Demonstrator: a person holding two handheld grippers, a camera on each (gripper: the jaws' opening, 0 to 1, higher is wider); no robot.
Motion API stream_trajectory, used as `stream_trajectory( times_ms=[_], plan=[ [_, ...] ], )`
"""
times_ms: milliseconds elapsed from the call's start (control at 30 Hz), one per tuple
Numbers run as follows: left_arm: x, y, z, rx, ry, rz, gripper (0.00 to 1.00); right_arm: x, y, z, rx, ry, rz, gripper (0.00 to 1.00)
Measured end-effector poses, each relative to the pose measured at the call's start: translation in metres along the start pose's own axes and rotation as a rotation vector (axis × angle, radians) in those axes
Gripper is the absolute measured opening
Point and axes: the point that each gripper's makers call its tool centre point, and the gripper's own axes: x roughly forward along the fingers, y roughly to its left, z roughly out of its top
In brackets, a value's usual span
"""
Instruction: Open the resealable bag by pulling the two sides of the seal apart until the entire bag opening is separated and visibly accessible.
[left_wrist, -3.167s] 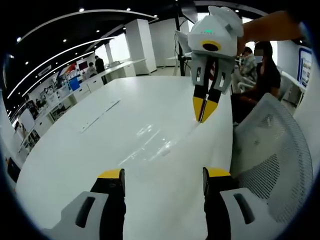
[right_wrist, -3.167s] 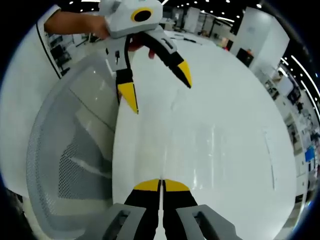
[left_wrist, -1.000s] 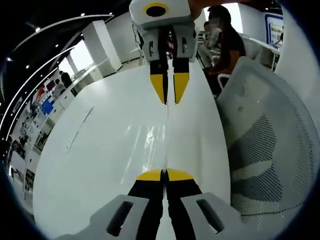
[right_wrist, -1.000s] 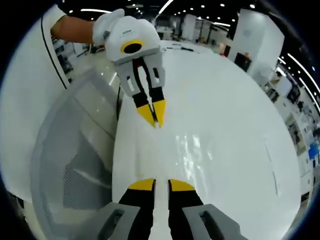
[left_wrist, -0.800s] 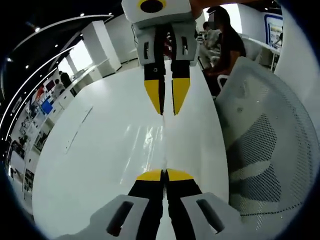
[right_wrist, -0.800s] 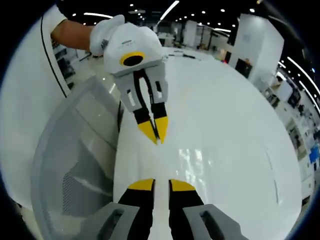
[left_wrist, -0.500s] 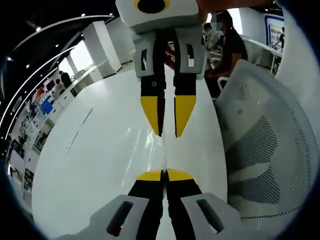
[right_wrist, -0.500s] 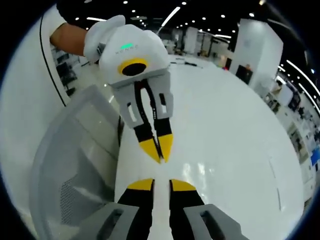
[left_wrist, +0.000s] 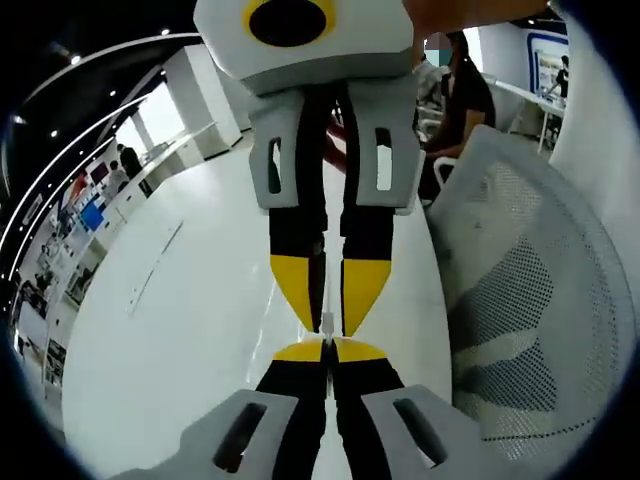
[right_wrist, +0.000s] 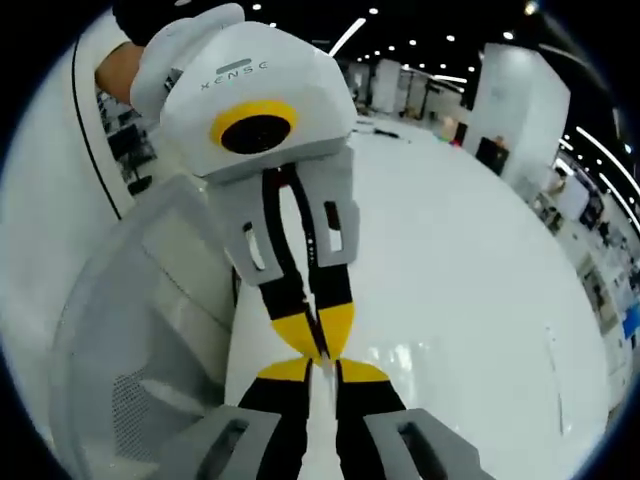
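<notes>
White table (left_wrist: 180, 300) beneath two grippers tip to tip: "XENSE"-marked left gripper (right_wrist: 322, 345) pinched on clear bag (right_wrist: 318, 440), right gripper (left_wrist: 328, 318) narrow.

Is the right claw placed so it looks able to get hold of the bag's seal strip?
Probably yes. The right claw is already at the clear bag's seal strip, which runs between its jaws. The left claw meets it tip to tip, nothing between them.

We see our left gripper (left_wrist: 324, 350), jaws together, meeting the right gripper (left_wrist: 325, 322) tip to tip. A mesh chair (left_wrist: 530, 320) stands beside the white table (left_wrist: 170, 330).
</notes>
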Motion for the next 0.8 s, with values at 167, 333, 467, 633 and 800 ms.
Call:
stream_trajectory(
  times_ms=[167,333,467,633,800],
  plan=[
    [-0.001,0.000,0.001,0.000,-0.006,-0.001,0.00,0.001,-0.003,-0.002,0.000,0.007,0.005,0.01],
    [0.001,0.002,0.000,-0.018,-0.007,-0.007,0.00,0.004,-0.002,-0.005,0.026,0.031,0.022,0.00],
    [0.002,0.001,-0.002,-0.026,0.000,-0.014,0.00,0.006,-0.002,-0.007,0.061,0.053,0.021,0.00],
    [0.005,0.002,-0.005,-0.047,0.005,-0.012,0.00,0.008,-0.004,-0.011,0.050,0.074,0.021,0.00],
    [0.005,0.003,-0.010,-0.055,0.014,-0.014,0.00,0.005,-0.005,-0.023,0.045,0.105,0.020,0.00]
  ],
)
